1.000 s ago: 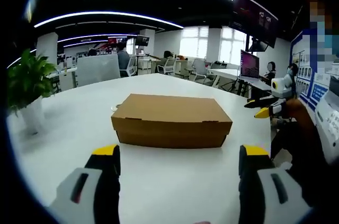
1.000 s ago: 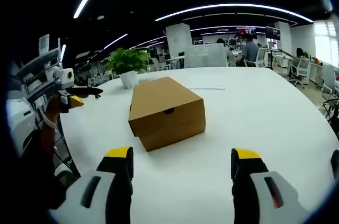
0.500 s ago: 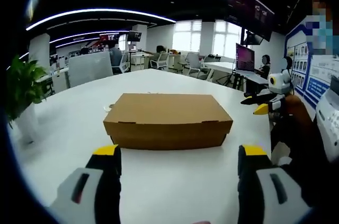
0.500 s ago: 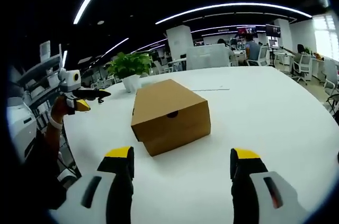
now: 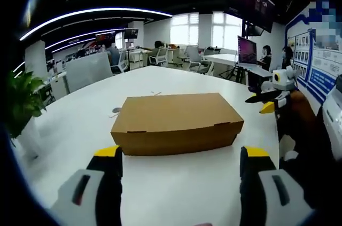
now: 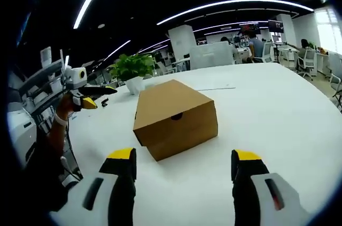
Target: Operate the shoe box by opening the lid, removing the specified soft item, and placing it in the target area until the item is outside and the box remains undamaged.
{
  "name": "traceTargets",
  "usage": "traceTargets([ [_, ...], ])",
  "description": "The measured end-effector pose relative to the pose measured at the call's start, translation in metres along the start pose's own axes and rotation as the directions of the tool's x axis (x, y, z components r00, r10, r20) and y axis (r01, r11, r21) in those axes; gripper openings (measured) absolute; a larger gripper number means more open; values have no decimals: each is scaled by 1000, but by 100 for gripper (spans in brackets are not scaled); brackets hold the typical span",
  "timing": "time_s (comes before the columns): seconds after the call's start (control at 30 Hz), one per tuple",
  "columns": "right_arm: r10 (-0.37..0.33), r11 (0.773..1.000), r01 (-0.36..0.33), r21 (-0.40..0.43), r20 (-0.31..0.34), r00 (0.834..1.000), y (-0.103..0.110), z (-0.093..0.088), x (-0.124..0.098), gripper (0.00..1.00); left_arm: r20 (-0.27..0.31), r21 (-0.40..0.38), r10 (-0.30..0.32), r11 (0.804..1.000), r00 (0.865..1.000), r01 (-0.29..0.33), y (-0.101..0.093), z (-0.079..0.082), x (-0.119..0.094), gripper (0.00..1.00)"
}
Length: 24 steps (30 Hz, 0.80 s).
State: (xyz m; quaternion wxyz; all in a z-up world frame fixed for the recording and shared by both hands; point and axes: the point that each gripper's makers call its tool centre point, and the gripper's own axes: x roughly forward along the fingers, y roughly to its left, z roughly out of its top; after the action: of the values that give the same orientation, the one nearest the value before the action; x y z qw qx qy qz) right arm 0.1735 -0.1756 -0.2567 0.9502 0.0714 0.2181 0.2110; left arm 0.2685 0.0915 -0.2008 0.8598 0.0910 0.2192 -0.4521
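Yellow-tipped jaws of my left gripper (image 5: 180, 157) stand wide apart and hold nothing, and my right gripper (image 6: 181, 159) is the same. Just beyond, at twelve o'clock in the left gripper view, the shoe box (image 5: 176, 123) sits lid down on the white table (image 5: 80, 124), long side toward me. From the right gripper it shows a short end with a finger hole (image 6: 176, 116); I judge the left marginally nearer.

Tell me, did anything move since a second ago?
Just the cameras shifted with the hands, edging a little nearer the shoe box. The box looks unmoved on the white table, lid shut. Both the left gripper and right gripper stay open and empty. The potted plant stayed too.
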Motion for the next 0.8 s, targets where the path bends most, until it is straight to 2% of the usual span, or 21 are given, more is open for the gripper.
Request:
traceTargets([
  [0.23,18,1000,-18,-3,4,1000,6,4,6,74,12,-14,-45,999,999,46,10,22,-4,90],
  [0.27,20,1000,-20,-3,5,1000,7,5,7,74,20,-17,-53,998,998,53,11,26,-5,89],
  [0.33,25,1000,-25,-4,7,1000,9,6,8,74,69,-41,-69,997,995,72,12,38,-6,88],
  [0.47,31,1000,-31,0,21,999,11,10,8,75,75,12,-15,1000,997,14,24,46,-6,89],
  [0.53,30,999,-31,26,37,999,11,13,6,75,70,4,-12,1000,997,12,29,49,-5,89],
  [0.63,26,999,-27,19,38,999,11,12,6,74,51,4,-41,999,998,41,32,51,-3,88],
  [0.8,23,999,-24,26,16,1000,9,6,12,74,9,-27,-84,996,996,84,44,55,4,88],
])
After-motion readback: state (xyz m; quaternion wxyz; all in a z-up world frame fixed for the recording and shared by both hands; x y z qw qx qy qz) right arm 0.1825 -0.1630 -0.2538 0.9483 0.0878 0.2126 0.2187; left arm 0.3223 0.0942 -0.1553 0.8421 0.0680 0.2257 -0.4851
